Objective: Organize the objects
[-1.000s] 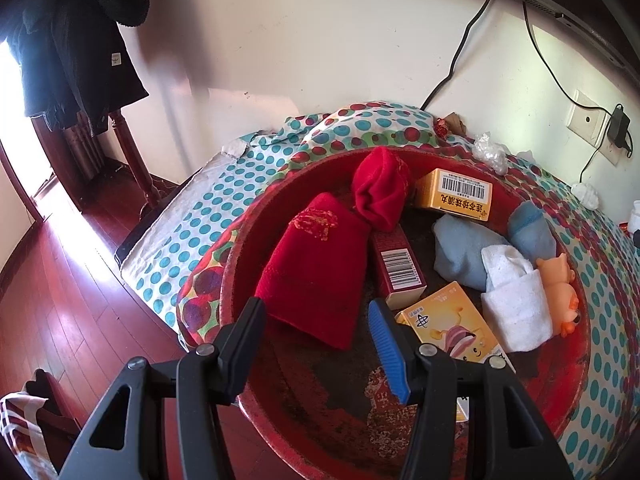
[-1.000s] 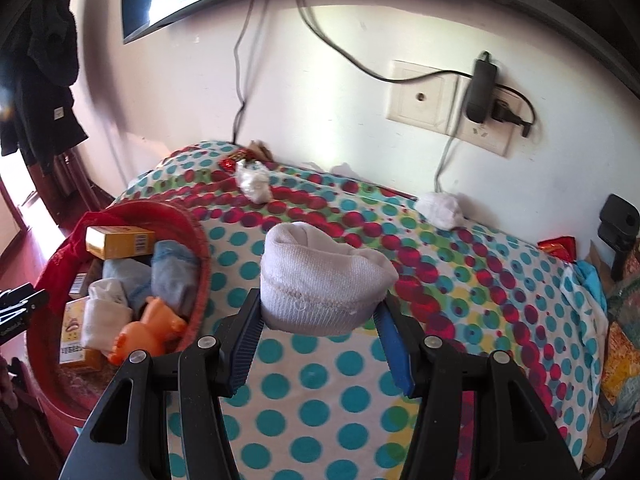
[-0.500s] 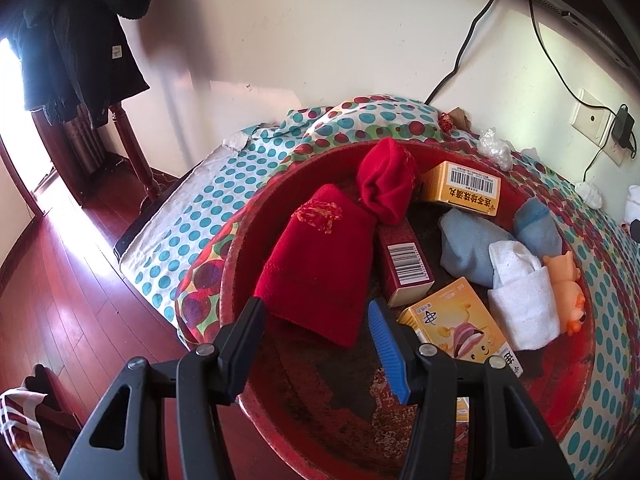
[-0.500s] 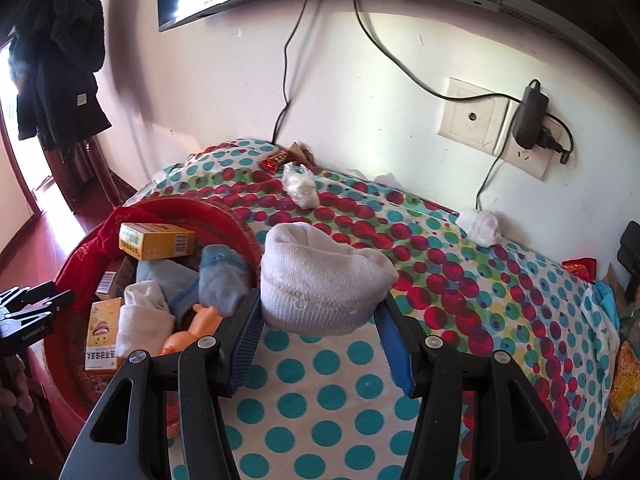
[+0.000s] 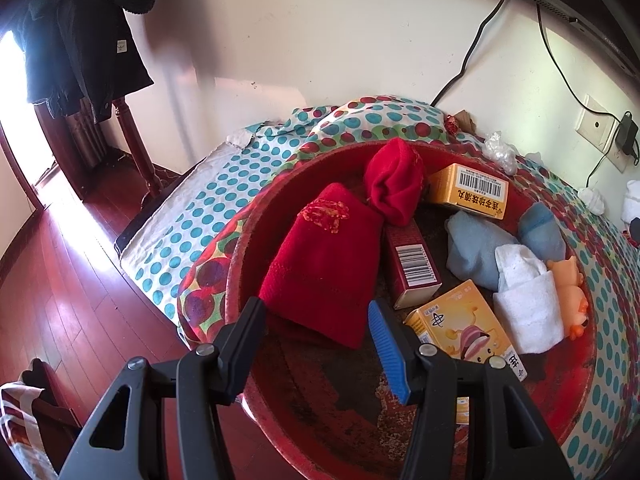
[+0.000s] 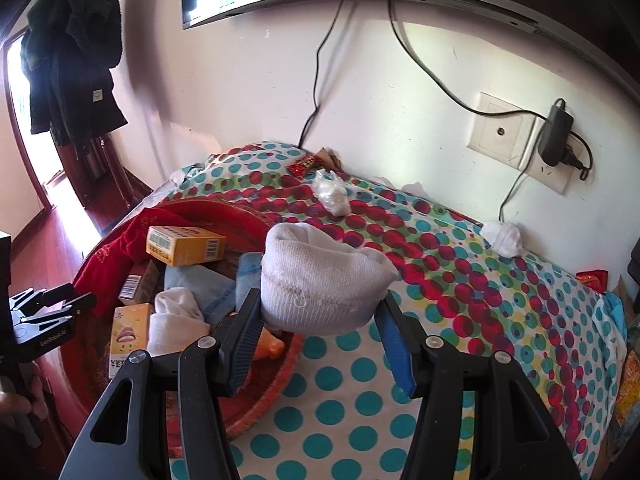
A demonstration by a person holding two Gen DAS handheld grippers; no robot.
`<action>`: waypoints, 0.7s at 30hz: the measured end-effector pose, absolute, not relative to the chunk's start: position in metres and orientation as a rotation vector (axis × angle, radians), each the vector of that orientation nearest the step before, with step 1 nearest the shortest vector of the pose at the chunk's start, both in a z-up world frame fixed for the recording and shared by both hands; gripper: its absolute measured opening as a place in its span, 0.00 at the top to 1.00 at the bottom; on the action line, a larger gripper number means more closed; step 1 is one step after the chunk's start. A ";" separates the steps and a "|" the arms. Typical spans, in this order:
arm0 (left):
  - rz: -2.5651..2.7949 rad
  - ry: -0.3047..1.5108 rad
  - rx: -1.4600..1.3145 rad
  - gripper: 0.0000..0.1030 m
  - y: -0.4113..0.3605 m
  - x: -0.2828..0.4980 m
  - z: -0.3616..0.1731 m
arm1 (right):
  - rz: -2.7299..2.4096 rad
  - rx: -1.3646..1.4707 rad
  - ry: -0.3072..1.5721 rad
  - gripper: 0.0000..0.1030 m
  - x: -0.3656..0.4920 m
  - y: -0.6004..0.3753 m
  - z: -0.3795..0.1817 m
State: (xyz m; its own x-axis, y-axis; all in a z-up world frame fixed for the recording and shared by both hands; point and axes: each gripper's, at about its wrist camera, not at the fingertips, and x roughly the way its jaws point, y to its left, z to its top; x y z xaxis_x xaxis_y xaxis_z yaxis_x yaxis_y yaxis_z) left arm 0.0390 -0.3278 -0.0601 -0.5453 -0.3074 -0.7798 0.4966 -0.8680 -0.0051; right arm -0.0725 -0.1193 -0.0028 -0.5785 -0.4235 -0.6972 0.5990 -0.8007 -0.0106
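The rolled white knit sock [image 6: 320, 284] sits clamped in the right hand-held gripper [image 6: 318, 328], above the round red basin's [image 6: 280, 372] near rim. Carry it further over the basin's contents before releasing. The left hand-held gripper [image 5: 316, 332] hangs open, empty.

The right claw [image 6: 318, 344] has carried the white sock [image 6: 320, 280] over the red basket's [image 6: 276, 376] rim.

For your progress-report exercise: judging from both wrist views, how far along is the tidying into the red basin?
Done: the red basin already holds red cloths, boxes, blue and white socks and an orange toy. In hand: the right gripper is shut on a rolled white sock near the rim, while the left gripper is open and empty. Left: a white bundle and a plastic wad lie on the dotted cloth.
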 end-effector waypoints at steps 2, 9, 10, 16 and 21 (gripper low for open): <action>-2.398 0.314 1.145 0.46 -0.328 0.039 -0.060 | -2.335 0.945 0.327 0.48 -0.070 -0.125 -0.002; -2.397 0.318 1.131 0.46 -0.328 0.040 -0.058 | -2.306 0.933 0.340 0.47 -0.062 -0.142 -0.001; -2.396 0.321 1.131 0.46 -0.328 0.040 -0.058 | -2.303 0.930 0.344 0.47 -0.061 -0.145 0.000; -2.387 0.341 1.133 0.46 -0.331 0.042 -0.058 | -2.274 0.906 0.372 0.50 -0.052 -0.160 0.002; -2.385 0.364 1.128 0.46 -0.334 0.043 -0.058 | -2.244 0.930 0.381 0.51 -0.053 -0.171 -0.008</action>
State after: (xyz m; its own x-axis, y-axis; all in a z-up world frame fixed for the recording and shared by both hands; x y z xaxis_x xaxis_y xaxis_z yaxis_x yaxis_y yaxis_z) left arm 0.0435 -0.3339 -0.0577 -0.5491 -0.3035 -0.7787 0.5218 -0.8523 -0.0357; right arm -0.0534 -0.1709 -0.0082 -0.5221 -0.4719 -0.7104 0.6798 -0.7333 -0.0124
